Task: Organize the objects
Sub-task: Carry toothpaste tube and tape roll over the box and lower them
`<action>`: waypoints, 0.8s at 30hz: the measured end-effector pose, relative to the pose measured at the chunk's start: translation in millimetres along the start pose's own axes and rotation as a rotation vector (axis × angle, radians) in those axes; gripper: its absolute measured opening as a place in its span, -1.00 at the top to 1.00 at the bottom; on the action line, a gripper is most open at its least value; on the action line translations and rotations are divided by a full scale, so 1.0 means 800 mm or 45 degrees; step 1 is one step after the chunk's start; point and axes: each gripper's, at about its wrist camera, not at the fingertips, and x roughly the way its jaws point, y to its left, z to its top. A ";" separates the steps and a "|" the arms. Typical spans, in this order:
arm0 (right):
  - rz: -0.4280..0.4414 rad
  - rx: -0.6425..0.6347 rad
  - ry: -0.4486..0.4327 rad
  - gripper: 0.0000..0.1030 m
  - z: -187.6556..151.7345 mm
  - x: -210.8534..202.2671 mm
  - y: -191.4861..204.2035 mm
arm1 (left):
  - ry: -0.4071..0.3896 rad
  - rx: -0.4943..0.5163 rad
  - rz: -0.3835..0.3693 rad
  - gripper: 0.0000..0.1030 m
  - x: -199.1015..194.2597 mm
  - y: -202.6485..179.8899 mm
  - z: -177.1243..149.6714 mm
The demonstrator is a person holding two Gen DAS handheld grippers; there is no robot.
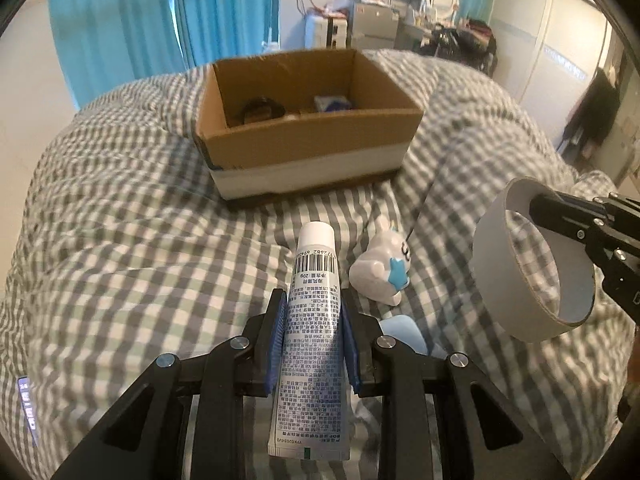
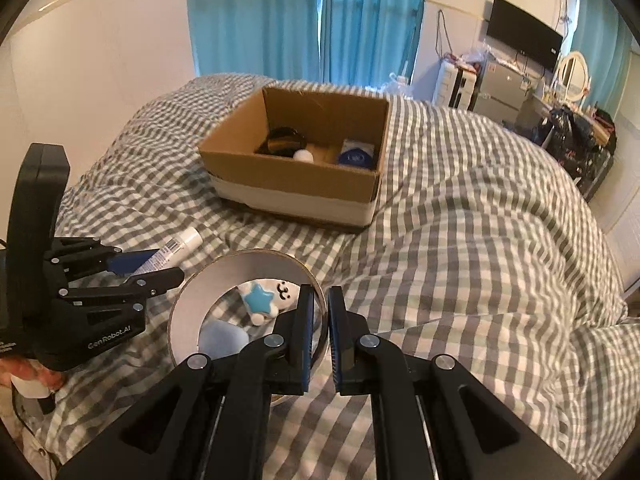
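My left gripper [image 1: 314,300] is shut on a white tube with a barcode [image 1: 314,320], held above the checked bed cover; the tube also shows in the right wrist view [image 2: 176,249]. My right gripper [image 2: 321,296] is shut on the wall of a grey tape roll [image 2: 192,300], one finger inside the ring; the roll also shows in the left wrist view [image 1: 500,280]. An open cardboard box [image 1: 304,148] sits ahead on the bed [image 2: 280,176]. It holds a dark ring, a white ball and a blue-white packet.
A white toy with a blue star [image 1: 384,272] lies on the cover between the grippers and shows through the tape ring [image 2: 266,296]. A pale blue object [image 2: 222,340] lies beside it. Blue curtains [image 2: 304,20] and cluttered furniture [image 1: 440,36] stand beyond the bed.
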 end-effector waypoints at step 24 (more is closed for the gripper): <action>-0.104 -0.192 -0.276 0.86 0.156 -0.059 0.028 | -0.332 0.037 0.063 0.49 -0.093 0.026 0.151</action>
